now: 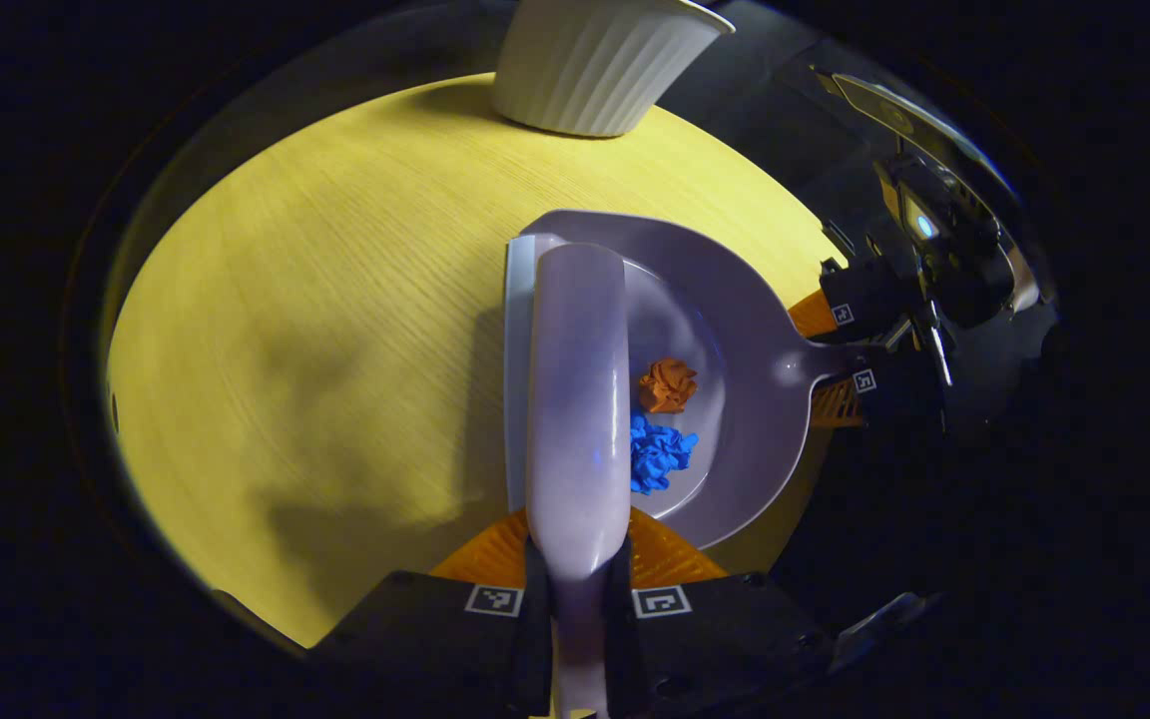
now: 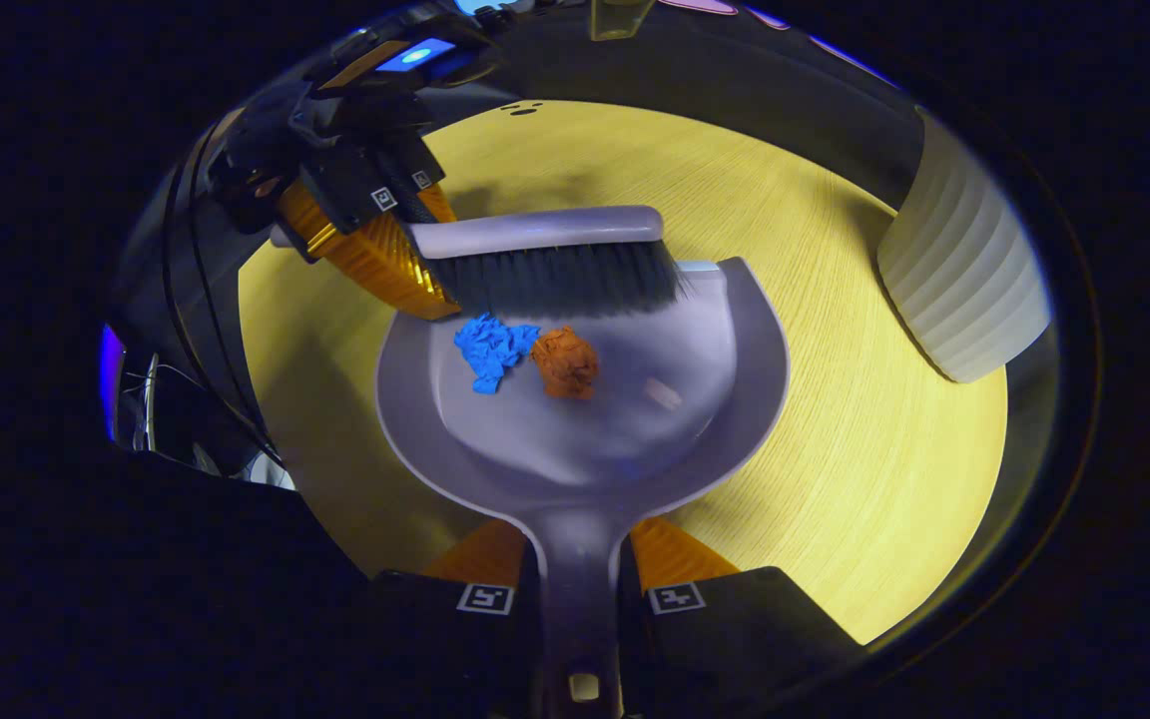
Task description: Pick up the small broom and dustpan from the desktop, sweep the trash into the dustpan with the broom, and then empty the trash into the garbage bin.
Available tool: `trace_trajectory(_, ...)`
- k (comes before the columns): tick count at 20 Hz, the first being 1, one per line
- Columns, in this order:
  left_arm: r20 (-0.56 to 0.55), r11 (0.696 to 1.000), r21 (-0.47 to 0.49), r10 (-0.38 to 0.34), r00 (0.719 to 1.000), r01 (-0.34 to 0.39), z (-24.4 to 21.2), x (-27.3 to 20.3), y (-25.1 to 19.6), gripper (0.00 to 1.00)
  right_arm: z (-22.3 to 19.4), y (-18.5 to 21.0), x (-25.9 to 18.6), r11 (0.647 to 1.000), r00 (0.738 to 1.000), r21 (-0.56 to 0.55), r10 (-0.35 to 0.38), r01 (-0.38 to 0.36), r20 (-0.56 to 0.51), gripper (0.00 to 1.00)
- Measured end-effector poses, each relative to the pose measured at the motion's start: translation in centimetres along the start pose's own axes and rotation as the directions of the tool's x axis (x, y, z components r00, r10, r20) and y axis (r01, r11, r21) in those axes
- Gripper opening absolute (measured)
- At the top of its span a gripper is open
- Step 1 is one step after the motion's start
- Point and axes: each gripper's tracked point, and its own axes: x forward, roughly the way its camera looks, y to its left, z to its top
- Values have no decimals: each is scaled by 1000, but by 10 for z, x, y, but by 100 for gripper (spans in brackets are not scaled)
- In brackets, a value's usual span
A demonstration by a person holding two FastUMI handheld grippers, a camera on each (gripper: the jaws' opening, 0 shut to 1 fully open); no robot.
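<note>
Yellow wood-grain table [image 2: 884, 419] lies under both your tools, with the ribbed white bin [image 1: 600, 60] standing at its far edge. Your left gripper [image 1: 575, 599] has its jaws closed tight on the broom [image 1: 575, 399] handle, which runs straight out between the fingers; in the right gripper view the dark bristles rest at the dustpan's front lip. Your right gripper [image 2: 580, 599] is clamped on the dustpan [image 2: 635, 419] handle, the pan lying flat on the table directly ahead of the jaws. Inside the pan, just behind the bristles, sit a blue scrap [image 2: 490, 350] and an orange scrap [image 2: 565, 361], touching each other.
</note>
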Motion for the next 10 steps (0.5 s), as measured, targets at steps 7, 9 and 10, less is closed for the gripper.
trace_trajectory(7,177,962,-268,105,979,-55,-15,-44,8,25,5,-3,0,999,1000,45,8,-8,-2,34)
trace_trajectory(9,223,941,-332,145,964,-64,-24,-60,10,27,8,-3,-3,998,1000,55,8,-8,4,34)
trace_trajectory(10,245,929,-364,169,955,-71,-33,-68,12,25,9,-4,-5,998,1000,56,3,-3,9,34)
